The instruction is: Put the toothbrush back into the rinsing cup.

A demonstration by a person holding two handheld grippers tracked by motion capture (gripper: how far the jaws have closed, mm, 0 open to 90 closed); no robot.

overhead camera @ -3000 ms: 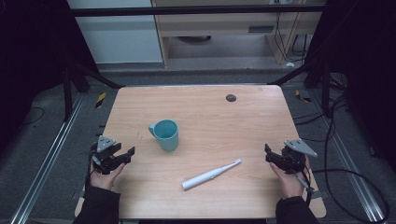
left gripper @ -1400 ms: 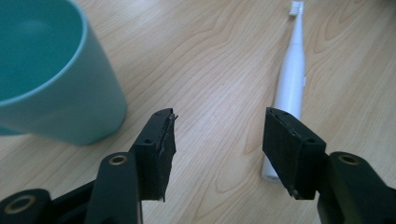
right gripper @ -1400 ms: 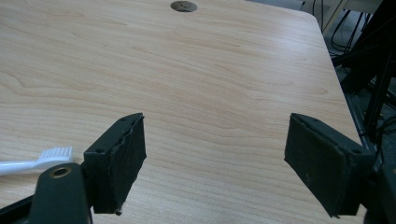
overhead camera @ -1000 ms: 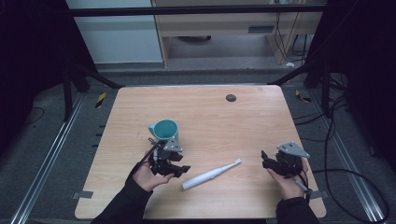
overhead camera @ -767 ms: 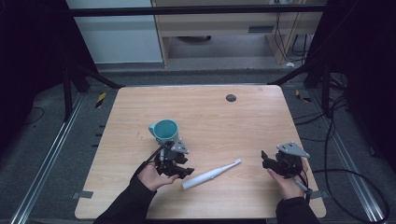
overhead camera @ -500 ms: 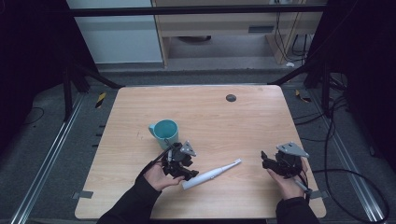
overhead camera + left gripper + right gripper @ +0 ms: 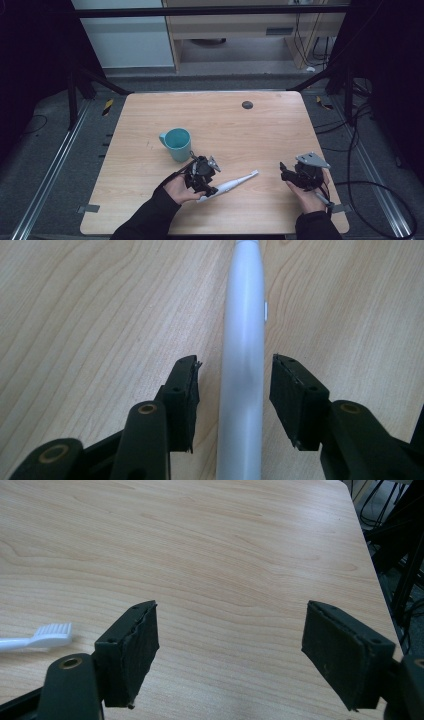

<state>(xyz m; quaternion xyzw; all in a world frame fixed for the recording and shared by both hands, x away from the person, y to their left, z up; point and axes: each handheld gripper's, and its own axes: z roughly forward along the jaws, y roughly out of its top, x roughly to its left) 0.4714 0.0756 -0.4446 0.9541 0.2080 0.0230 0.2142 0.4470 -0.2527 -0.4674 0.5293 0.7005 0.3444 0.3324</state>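
- The left gripper (image 7: 212, 189) is down at the table over the handle end of the white electric toothbrush (image 7: 231, 184); its jaws have just been closing, with the handle between them.
- In the left gripper view the toothbrush (image 7: 243, 365) runs straight up between the 2 pads (image 7: 292, 397). A sliver of wood shows on each side, so the pads do not yet press on it: the gripper is open, astride the handle.
- The handle is centred between the jaws and parallel to them, which I judge deliberate: a centred, lengthwise approach should let both pads meet the round body together rather than roll it aside.
- The toothbrush lies flat on the wooden table (image 7: 280, 125), slanted, bristle head (image 7: 51, 632) toward the right gripper (image 7: 289, 176), handle toward the person.
- The teal cup (image 7: 176, 144) stands upright just behind the left gripper, mouth open. It is the likely destination.
- The right gripper rests near the table's right front, jaws spread wide and empty, well clear of the toothbrush; I judge it parked.
- Risk: the smooth, rounded handle may slip or rotate if pinched off-centre.
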